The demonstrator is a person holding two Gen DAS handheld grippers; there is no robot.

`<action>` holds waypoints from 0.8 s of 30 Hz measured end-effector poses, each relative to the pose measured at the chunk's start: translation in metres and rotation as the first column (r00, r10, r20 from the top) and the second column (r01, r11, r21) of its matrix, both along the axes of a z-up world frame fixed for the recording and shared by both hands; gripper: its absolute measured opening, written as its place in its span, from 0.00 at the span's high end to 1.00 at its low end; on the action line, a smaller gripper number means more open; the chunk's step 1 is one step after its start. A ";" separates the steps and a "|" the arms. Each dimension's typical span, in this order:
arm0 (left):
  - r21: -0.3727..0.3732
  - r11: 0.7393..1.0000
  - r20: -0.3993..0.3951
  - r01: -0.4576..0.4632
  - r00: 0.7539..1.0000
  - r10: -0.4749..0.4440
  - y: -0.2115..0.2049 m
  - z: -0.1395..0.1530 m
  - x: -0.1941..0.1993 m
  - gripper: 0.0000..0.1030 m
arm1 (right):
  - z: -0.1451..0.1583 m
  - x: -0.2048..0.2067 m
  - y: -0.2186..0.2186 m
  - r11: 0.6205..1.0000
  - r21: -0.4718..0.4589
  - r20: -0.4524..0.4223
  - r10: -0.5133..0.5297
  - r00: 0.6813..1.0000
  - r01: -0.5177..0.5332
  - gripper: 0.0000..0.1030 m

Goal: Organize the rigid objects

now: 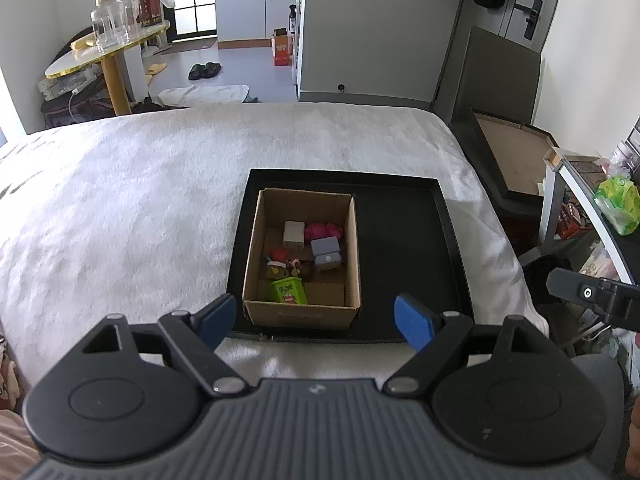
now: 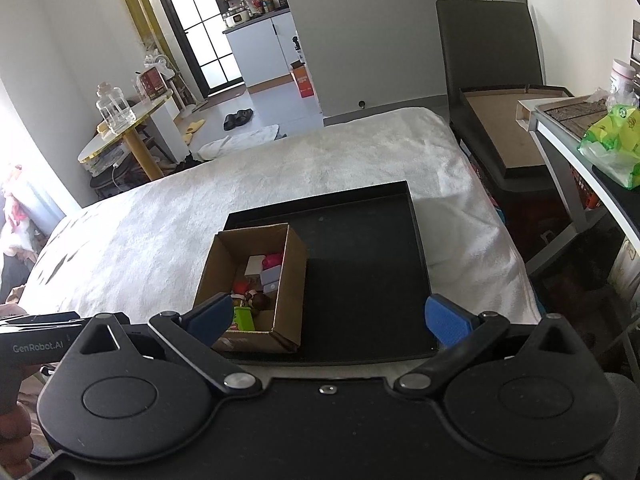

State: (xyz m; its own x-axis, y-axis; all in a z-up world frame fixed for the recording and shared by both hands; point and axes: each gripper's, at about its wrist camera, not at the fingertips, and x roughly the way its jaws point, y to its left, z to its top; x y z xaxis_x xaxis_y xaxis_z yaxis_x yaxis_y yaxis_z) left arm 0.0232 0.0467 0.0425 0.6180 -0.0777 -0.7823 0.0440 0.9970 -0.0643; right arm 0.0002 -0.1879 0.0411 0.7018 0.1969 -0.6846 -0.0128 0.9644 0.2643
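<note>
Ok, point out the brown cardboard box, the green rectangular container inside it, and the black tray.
brown cardboard box (image 1: pixel 301 315), left wrist view, near outer wall.
green rectangular container (image 1: pixel 289 290), left wrist view, front face.
black tray (image 1: pixel 404 248), left wrist view, bare floor.

A black tray (image 2: pixel 360 264) lies on a white-covered bed (image 2: pixel 240 184). A cardboard box (image 2: pixel 294 280) stands in the tray's left half, holding small toys, among them a green block (image 2: pixel 244 317) and a white cube (image 2: pixel 254 266). The right gripper (image 2: pixel 332 320) hovers at the tray's near edge, blue-padded fingers (image 2: pixel 446 322) spread wide, gripping nothing.
</note>
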 end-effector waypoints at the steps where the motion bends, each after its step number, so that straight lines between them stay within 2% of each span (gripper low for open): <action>1: -0.001 1.000 -0.003 0.000 1.000 0.000 0.000 0.000 0.000 0.17 | 0.000 0.000 0.000 1.000 0.000 0.000 0.001 1.000 -0.001 0.00; 24: -0.004 1.000 -0.003 -0.003 1.000 0.003 0.000 -0.003 -0.001 0.17 | -0.001 0.002 0.004 1.000 -0.014 -0.012 0.012 1.000 -0.012 0.00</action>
